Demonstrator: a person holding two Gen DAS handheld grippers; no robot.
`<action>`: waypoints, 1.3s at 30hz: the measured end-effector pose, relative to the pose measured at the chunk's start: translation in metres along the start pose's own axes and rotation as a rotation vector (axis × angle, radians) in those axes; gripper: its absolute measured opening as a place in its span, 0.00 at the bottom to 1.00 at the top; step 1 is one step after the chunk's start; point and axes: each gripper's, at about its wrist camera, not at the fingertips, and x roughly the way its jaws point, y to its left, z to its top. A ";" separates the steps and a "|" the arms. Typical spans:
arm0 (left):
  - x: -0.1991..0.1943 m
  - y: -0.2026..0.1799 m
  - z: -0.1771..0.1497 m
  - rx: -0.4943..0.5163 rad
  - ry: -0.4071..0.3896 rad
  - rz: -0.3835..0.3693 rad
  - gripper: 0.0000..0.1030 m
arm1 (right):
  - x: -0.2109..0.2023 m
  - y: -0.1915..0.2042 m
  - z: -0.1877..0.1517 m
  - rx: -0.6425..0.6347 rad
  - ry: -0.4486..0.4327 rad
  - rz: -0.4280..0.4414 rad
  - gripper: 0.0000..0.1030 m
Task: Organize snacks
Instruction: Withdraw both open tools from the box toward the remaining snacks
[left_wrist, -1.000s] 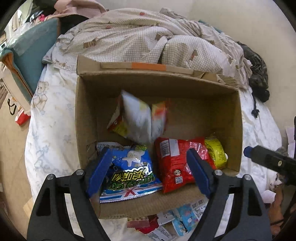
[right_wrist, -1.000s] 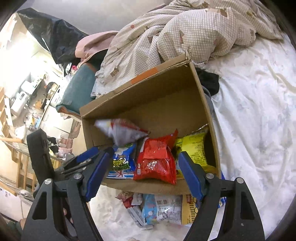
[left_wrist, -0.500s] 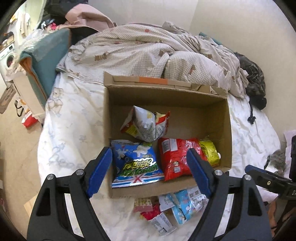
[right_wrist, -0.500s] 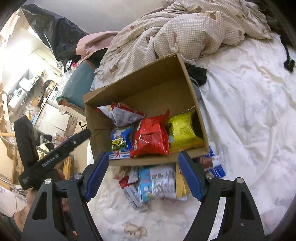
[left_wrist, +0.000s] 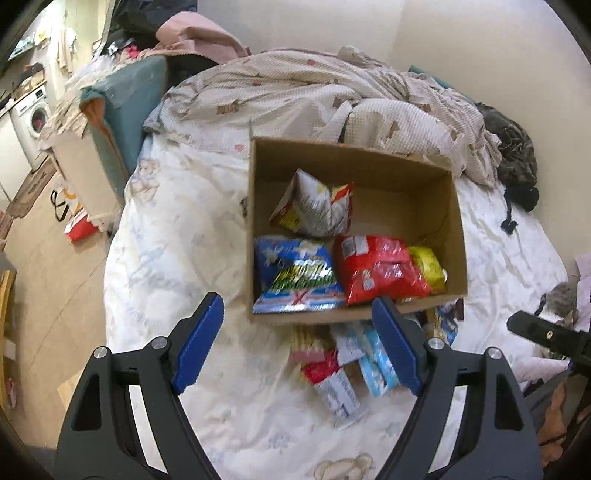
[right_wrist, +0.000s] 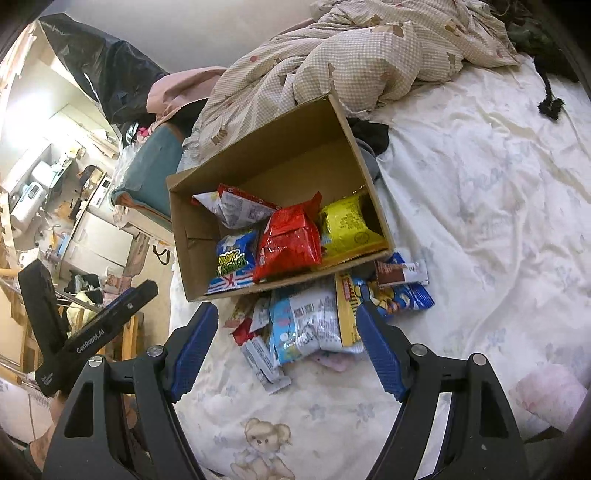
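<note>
A cardboard box sits on the bed. In it lie a blue bag, a red bag, a yellow bag and a silver-and-red bag toward the back. Several loose snack packets lie on the sheet in front of the box. My left gripper hangs open above the box's near edge with nothing in it. Open and holding nothing, my right gripper hovers over the loose packets.
A rumpled checked duvet lies behind the box. Dark clothing sits at the far right by the wall. The bed's left edge drops to the floor, with a teal cushion and clutter there.
Both grippers have drawn back from the box, so it looks smaller and the loose packets in front have come into view. The silver-and-red bag, blurred in mid-air before, now rests in the box.
</note>
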 end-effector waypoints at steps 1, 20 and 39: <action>-0.001 0.001 -0.003 -0.006 0.006 0.005 0.78 | 0.000 0.000 -0.002 0.000 -0.001 -0.003 0.78; 0.003 0.002 -0.046 -0.008 0.095 0.067 0.78 | 0.001 0.005 -0.007 -0.022 -0.018 -0.067 0.78; 0.096 -0.024 -0.074 -0.060 0.351 0.008 0.78 | 0.012 -0.041 -0.001 0.233 0.029 -0.002 0.78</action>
